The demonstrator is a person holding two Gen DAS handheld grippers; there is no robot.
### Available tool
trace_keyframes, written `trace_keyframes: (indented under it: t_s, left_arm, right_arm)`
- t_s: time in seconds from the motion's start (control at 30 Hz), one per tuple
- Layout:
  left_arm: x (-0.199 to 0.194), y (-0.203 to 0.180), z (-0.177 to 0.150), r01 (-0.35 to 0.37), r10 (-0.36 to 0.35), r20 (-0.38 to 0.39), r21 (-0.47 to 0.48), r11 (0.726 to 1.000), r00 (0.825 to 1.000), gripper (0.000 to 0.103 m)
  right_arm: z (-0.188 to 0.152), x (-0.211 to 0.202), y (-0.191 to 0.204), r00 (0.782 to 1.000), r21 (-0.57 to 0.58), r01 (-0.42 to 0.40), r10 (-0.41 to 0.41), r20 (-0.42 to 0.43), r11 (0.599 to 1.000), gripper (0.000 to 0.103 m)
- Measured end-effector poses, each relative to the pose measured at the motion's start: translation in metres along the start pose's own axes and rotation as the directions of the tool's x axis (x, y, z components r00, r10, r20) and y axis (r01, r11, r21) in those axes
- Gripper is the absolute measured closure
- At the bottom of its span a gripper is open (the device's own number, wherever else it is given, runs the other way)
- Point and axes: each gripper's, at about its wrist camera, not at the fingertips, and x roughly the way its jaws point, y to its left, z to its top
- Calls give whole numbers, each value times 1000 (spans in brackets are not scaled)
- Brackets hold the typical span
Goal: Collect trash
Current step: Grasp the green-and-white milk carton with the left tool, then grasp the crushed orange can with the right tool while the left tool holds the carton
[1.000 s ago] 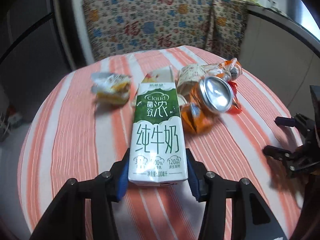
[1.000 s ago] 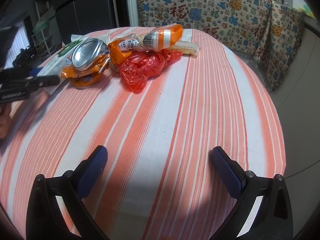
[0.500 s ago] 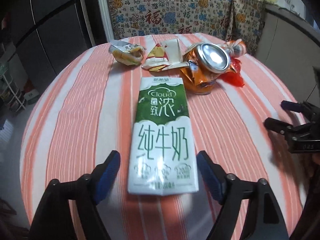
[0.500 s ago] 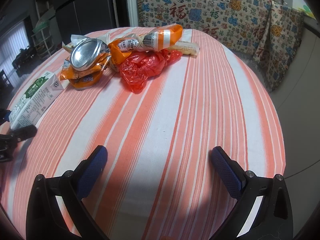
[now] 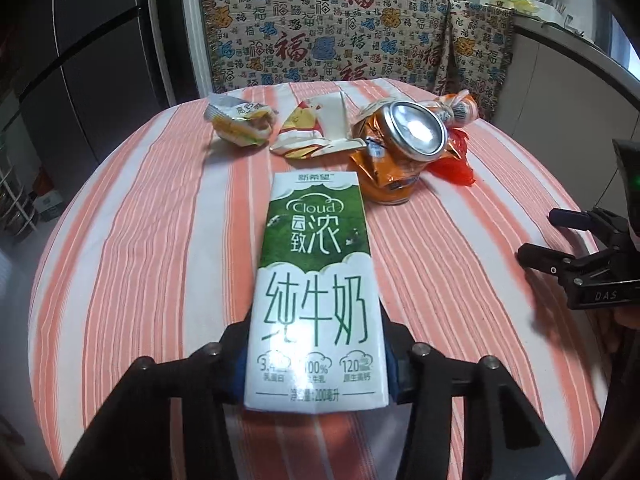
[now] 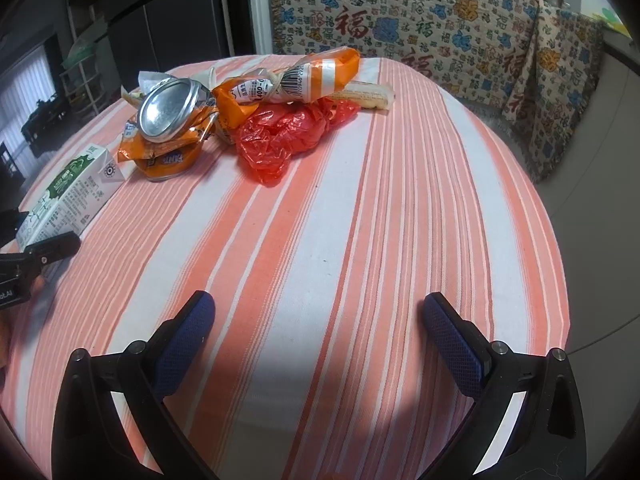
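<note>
A green-and-white milk carton (image 5: 316, 280) lies lengthwise on the striped tablecloth. My left gripper (image 5: 316, 364) has its jaws closing on the carton's near end, and the blue pads press both of its sides. From the right wrist view the carton (image 6: 68, 196) is at the far left, with one left finger (image 6: 40, 256) beside it. Behind it lie a crushed orange can (image 5: 404, 148), a red plastic bag (image 6: 288, 136), an orange-white wrapper (image 6: 296, 80), a yellow snack wrapper (image 5: 240, 124) and a flattened paper pack (image 5: 316, 128). My right gripper (image 6: 316, 332) hangs open over bare cloth.
The round table (image 6: 360, 220) drops off close on the right and at the front. A patterned cloth (image 5: 340, 40) covers furniture behind it. A dark fridge (image 5: 100, 60) stands at the back left, a counter (image 5: 560, 80) at the right.
The left gripper's jaws stood apart around the lying carton half a second ago; now they have shut on its near end again. The right gripper has not moved.
</note>
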Motion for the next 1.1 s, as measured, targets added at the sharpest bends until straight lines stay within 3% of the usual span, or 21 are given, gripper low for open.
trace_keyframes:
  t_s: [0.13, 0.23, 0.27, 0.4, 0.5, 0.57, 0.6, 0.63, 0.73, 0.87, 0.97, 1.0, 1.1]
  left_arm:
    - [-7, 27, -5, -32, 33, 10, -91, 995, 999, 53]
    - [-10, 47, -7, -43, 45, 6, -160, 986, 999, 53]
    - [-11, 51, -8, -47, 48, 6, -172, 984, 999, 53]
    - [-12, 55, -12, -51, 52, 4, -173, 984, 999, 52]
    - [-11, 55, -13, -57, 58, 1, -165, 985, 998, 52]
    - [-11, 57, -12, -50, 51, 2, -170, 984, 999, 52]
    - [-11, 58, -11, -43, 44, 4, -176, 984, 999, 52]
    - [-11, 60, -12, -36, 37, 6, -181, 983, 999, 52]
    - [-11, 61, -11, -32, 33, 6, -183, 983, 999, 52]
    - [-8, 52, -11, -67, 67, -9, -139, 988, 998, 52]
    - [-5, 46, -9, -82, 81, -18, -100, 992, 997, 45]
    - [-5, 45, -9, -83, 82, -19, -95, 992, 996, 44]
    - [-4, 46, -9, -77, 76, -20, -96, 992, 997, 42]
  right_arm:
    - [-1, -5, 7, 999, 33, 37, -37, -5, 999, 1]
    - [3, -7, 29, 994, 83, -109, 107, 31, 991, 2]
    - [8, -4, 39, 992, 81, -124, 122, 36, 989, 2]
    - [45, 25, 81, 986, 63, -169, 168, 24, 984, 7]
    - [74, 50, 106, 993, 33, -118, 117, 13, 993, 7]
    - [85, 60, 115, 996, 21, -84, 83, 19, 996, 17]
    - [87, 62, 117, 998, 21, -63, 63, 27, 998, 30]
    - [88, 59, 117, 997, 25, -64, 63, 39, 998, 33]
    - [74, 43, 116, 988, -13, -143, 144, 56, 990, 34]
    - [28, 15, 122, 976, -217, -216, 216, -24, 952, 33]
    - [-1, -7, 108, 983, -274, -184, 183, -31, 944, 28]
    - [-5, -12, 102, 986, -262, -164, 161, -33, 951, 21]
    - [-12, -25, 81, 992, -196, -126, 125, -15, 973, 17]
